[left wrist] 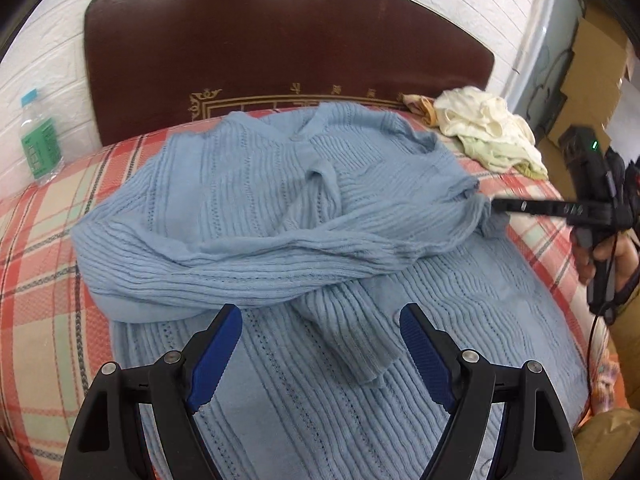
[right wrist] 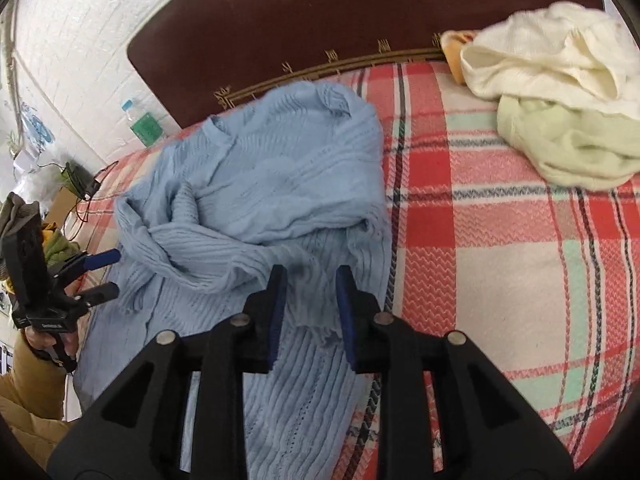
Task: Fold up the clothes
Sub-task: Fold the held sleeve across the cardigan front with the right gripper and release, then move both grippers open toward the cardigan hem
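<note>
Sweater [left wrist: 280, 208], pale blue knit, lies half-folded along the bed [right wrist: 500, 240] toward the headboard [left wrist: 280, 40], its right edge between the right gripper [right wrist: 312, 280]'s slightly parted jaws, while the left gripper [left wrist: 320, 316] hovers wide open above its hem.

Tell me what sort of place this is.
Most likely a bedroom: a plaid bedsheet covers a mattress, a dark brown headboard stands against a white brick wall, and clothes lie on the bed.

A bed with a plaid cover [right wrist: 500, 240] stands against a dark brown headboard [left wrist: 280, 40] and white brick wall [left wrist: 52, 64].
</note>
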A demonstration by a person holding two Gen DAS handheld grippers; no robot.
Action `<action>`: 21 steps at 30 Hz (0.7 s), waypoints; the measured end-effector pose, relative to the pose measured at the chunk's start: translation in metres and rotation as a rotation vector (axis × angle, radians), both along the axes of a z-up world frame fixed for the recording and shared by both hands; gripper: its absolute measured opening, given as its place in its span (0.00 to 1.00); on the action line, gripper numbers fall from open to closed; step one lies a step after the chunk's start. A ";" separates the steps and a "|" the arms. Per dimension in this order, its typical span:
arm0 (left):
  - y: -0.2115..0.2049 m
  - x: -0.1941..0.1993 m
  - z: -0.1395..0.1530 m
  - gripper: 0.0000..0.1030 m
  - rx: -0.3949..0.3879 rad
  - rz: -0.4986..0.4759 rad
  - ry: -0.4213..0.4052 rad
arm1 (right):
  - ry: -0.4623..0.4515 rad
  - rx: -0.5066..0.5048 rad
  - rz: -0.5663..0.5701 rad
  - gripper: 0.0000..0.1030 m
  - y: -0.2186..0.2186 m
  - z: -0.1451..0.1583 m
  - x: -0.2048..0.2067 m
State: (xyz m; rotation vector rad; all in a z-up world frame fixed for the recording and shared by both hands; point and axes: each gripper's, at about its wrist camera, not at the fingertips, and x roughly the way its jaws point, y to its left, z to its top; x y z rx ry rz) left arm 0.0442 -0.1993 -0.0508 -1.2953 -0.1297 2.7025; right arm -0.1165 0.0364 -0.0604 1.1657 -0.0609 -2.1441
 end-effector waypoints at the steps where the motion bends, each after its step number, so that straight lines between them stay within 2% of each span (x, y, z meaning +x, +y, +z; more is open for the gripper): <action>1: 0.003 -0.001 -0.002 0.81 -0.032 -0.007 -0.005 | 0.033 0.004 0.011 0.41 -0.002 0.006 0.004; 2: 0.006 -0.002 -0.004 0.81 -0.067 -0.012 -0.012 | 0.060 0.021 0.023 0.56 -0.006 0.009 0.007; 4: 0.008 -0.005 -0.008 0.80 -0.111 -0.009 -0.029 | 0.098 0.064 0.061 0.57 -0.019 0.008 0.011; 6: 0.004 -0.009 -0.012 0.80 -0.122 0.010 -0.044 | 0.102 0.120 0.092 0.57 -0.033 -0.001 0.010; 7: 0.000 -0.010 -0.014 0.80 -0.117 0.026 -0.048 | 0.099 0.149 0.099 0.55 -0.038 -0.008 0.008; 8: -0.005 -0.011 -0.014 0.80 -0.115 0.048 -0.051 | 0.095 0.171 0.106 0.48 -0.042 -0.015 0.007; 9: -0.010 -0.011 -0.015 0.80 -0.116 0.072 -0.055 | 0.090 0.193 0.106 0.45 -0.044 -0.022 0.005; 11: -0.018 -0.012 -0.015 0.80 -0.109 0.107 -0.056 | 0.072 0.207 0.084 0.45 -0.041 -0.032 -0.002; 13: -0.027 -0.010 -0.015 0.80 -0.099 0.135 -0.054 | 0.057 0.154 0.065 0.42 -0.032 -0.033 -0.005; 19: -0.041 -0.002 -0.013 0.80 -0.071 0.172 -0.042 | 0.077 0.162 0.055 0.28 -0.024 -0.024 0.001; 21: -0.039 -0.002 -0.011 0.79 -0.049 0.153 -0.040 | 0.098 0.166 0.068 0.19 -0.026 -0.019 0.006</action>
